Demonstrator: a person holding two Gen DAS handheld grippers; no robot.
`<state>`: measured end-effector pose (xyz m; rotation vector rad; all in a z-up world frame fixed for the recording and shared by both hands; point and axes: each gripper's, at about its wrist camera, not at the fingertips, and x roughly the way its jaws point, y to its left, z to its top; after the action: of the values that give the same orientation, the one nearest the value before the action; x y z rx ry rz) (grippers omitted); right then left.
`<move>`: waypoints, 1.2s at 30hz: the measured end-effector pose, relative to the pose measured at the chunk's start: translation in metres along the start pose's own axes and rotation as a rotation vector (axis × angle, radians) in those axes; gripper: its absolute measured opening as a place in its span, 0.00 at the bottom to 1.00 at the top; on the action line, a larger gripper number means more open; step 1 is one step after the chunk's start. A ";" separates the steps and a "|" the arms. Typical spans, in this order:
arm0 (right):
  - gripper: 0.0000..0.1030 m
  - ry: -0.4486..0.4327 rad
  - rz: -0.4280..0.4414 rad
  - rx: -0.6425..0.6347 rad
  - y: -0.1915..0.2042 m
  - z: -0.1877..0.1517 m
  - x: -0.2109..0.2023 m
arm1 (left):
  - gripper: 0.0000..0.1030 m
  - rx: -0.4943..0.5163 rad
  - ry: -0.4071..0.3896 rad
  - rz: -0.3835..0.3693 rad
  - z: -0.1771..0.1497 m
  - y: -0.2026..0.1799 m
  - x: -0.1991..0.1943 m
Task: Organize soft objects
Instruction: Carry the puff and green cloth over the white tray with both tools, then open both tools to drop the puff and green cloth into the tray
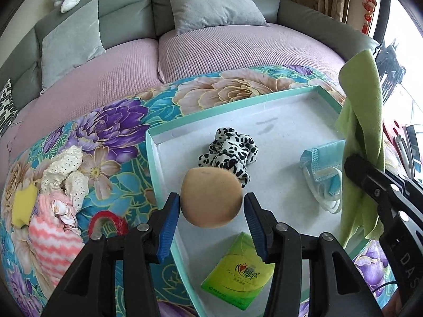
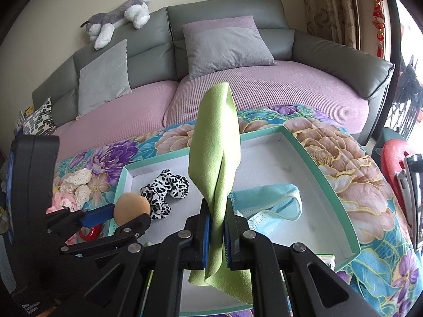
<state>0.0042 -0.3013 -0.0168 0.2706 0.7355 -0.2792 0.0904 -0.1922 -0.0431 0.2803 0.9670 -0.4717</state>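
- You are mid-delivery with both hands: each gripper carries one soft item over the shallow tray (image 1: 264,100) on the flower-patterned tabletop (image 1: 111,132), so the step in hand looks like dropping these into the tray.
- Your left gripper (image 1: 211,206) has the tan sponge puff (image 1: 211,200) between its blue fingers (image 1: 169,224). The left pad touches the puff; on the right a sliver of gap shows, so the hold looks light and you cannot tell for sure how firm it is. The puff hangs over the tray's near-left part, just in front of the leopard-print scrunchie (image 1: 230,153).
- Your right gripper (image 2: 216,237) is closed narrow on the green cloth (image 2: 216,142), which stands up above the fingers and droops below them, over the tray's near edge.
- Already lying in the tray: the scrunchie toward the far left, the blue face mask (image 2: 267,200) toward the right side, and a green tissue pack (image 1: 238,261) at the near edge.
- Left outside, by the tabletop's left edge: a dotted white cloth (image 1: 66,169), a pink-striped knit (image 1: 53,240), a yellow sponge (image 1: 23,206) and a red tape roll (image 1: 108,222).
- Next move, as a judgement: lower the puff onto bare tray floor between scrunchie and tissue pack, spread the fingers, then set the cloth on the bare far-right floor so it does not bury the mask.
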 end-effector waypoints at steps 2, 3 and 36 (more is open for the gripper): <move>0.09 0.003 -0.001 -0.002 0.000 0.000 0.001 | 0.60 -0.016 -0.005 0.000 0.000 0.003 -0.003; 0.09 0.005 0.000 -0.003 0.000 0.000 0.001 | 0.60 -0.024 -0.011 0.000 0.001 0.005 -0.005; 0.74 0.027 -0.061 -0.001 -0.004 -0.002 0.002 | 0.91 -0.198 -0.060 0.138 -0.004 0.072 -0.027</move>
<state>0.0034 -0.3047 -0.0200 0.2519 0.7710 -0.3342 0.1109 -0.1209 -0.0212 0.1518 0.9217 -0.2549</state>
